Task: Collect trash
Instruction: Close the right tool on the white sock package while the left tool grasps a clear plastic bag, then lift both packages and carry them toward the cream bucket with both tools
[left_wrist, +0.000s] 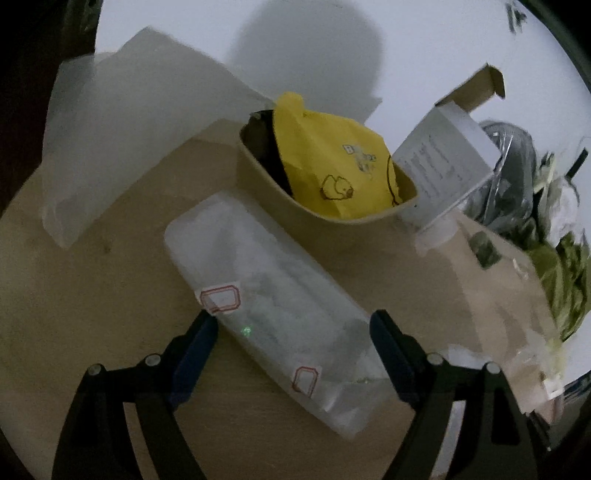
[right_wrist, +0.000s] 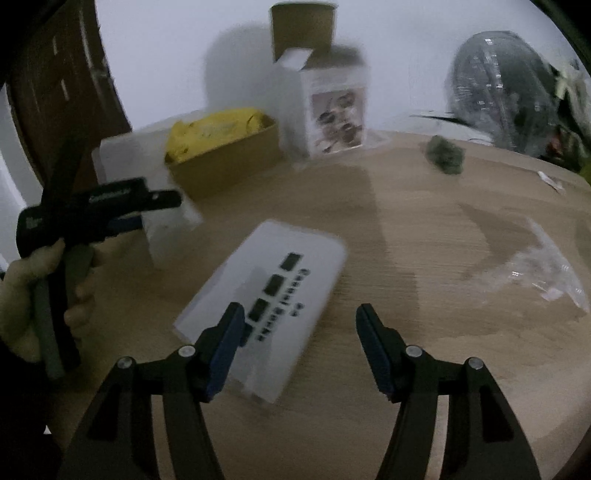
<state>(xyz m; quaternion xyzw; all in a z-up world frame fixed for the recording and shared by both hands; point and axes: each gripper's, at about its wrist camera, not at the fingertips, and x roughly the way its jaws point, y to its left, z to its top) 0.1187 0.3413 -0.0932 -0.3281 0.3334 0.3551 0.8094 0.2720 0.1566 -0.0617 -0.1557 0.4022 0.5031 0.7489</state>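
Brown box (left_wrist: 280, 206) holds yellow bag (left_wrist: 332, 162).

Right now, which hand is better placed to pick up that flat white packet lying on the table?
Left. The left gripper is open with the white packet lying between its fingers. The right gripper has only its left finger over the packet's edge.

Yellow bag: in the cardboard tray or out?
In. The yellow bag sits inside the cardboard tray, rising above its rim.
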